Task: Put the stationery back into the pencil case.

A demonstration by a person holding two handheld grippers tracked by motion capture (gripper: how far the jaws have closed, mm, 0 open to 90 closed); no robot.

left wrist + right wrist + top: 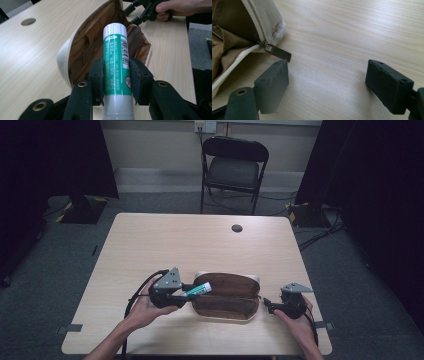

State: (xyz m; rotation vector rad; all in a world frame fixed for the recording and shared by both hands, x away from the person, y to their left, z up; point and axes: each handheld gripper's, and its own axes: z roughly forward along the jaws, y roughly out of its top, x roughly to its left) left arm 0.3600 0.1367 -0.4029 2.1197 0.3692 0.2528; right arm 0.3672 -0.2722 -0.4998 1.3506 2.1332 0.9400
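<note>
Tube in the grip, pouch open, nothing packed yet.

The left gripper [115,82] is clamped on a green-and-white tube [117,62], pads pressing its sides, and carries it just above the near end of the open pouch [226,296], cap pointing along the opening. The pouch lies unzipped on the counter [165,240], its brown lining on show; no other item can be made out inside. At the far end, the right gripper [327,85] sits low on the counter with its jaws spread wide and nothing between them, the zipper pull [277,52] lying just beside one pad, not pinched. My read: opening and pickup are done; lowering the tube in, releasing it and zipping the pouch all remain.
</note>
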